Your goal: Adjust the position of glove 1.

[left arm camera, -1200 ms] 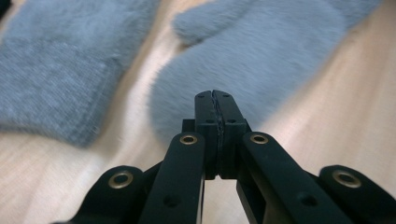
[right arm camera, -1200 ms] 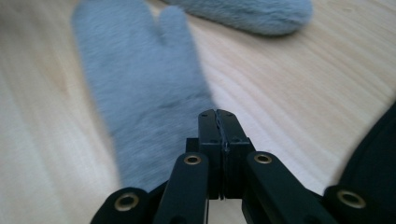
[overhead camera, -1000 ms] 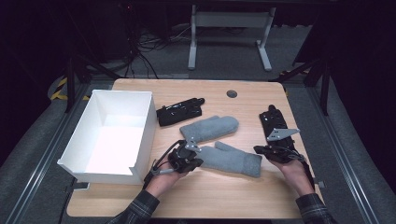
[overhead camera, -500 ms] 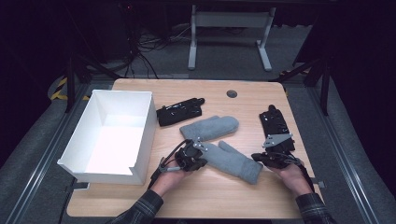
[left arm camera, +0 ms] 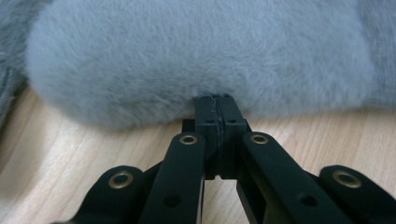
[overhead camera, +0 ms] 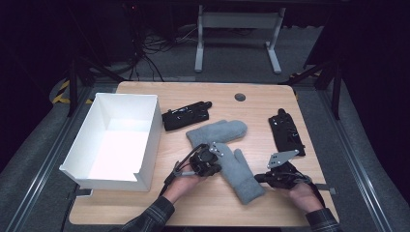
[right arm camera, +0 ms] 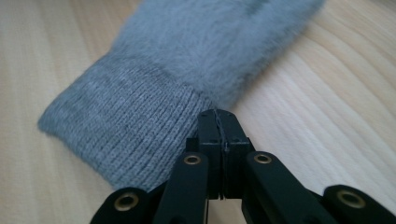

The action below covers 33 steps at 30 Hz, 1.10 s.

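Note:
Two fluffy grey mittens lie mid-table. The far mitten point(overhead camera: 217, 131) lies flat. The near mitten point(overhead camera: 239, 171) runs diagonally, its knitted cuff toward the front edge. My left gripper point(overhead camera: 218, 160) is shut, its tips against the near mitten's left side; in the left gripper view the shut tips point(left arm camera: 217, 100) touch the fur point(left arm camera: 201, 60). My right gripper point(overhead camera: 257, 178) is shut, its tips at the mitten's right edge near the cuff; in the right gripper view the tips point(right arm camera: 218, 114) sit where cuff point(right arm camera: 126, 126) meets fur. I cannot tell whether fabric is pinched.
An open white box point(overhead camera: 151, 140) stands at the left of the wooden table point(overhead camera: 193, 203). A black tool point(overhead camera: 186, 115) lies behind the mittens and another black tool point(overhead camera: 286, 131) lies at the right. A round grommet point(overhead camera: 240, 96) sits near the far edge.
The near mitten has swung from lying across the table to a diagonal, cuff toward the front. Both hands have shifted with it, the right one leftward and nearer the front edge.

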### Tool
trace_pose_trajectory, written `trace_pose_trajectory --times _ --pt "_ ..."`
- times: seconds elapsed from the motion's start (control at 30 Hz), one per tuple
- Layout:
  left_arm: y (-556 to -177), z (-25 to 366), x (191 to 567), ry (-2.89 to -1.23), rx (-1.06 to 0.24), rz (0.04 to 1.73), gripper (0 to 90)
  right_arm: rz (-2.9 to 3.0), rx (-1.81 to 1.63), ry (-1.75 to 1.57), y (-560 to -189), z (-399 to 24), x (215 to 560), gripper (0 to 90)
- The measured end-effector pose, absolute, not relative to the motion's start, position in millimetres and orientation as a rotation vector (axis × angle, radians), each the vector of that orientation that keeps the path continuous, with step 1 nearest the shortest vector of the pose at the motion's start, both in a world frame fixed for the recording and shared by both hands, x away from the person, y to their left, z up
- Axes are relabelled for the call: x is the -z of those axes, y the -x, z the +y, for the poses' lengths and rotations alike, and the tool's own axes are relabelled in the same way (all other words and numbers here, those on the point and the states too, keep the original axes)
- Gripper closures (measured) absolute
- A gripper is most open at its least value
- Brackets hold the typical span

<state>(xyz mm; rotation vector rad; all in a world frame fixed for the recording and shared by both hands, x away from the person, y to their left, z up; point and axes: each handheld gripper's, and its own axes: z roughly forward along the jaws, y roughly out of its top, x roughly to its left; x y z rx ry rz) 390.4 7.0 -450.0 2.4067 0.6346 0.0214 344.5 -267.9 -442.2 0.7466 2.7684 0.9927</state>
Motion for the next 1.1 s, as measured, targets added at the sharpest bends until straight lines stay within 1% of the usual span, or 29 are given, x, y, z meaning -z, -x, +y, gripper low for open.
trace_pose_trajectory --times 0.43,1.1 --pt "-389.9 -2.6 449.6 -2.395 -0.005 0.610 89.9 2.868 -1.061 -0.578 -331.8 -229.4 445.6 90.0" --pt "-393.8 3.4 446.5 -2.374 -0.035 0.630 89.9 2.897 -1.096 -0.426 -336.9 -175.2 451.9 90.0"
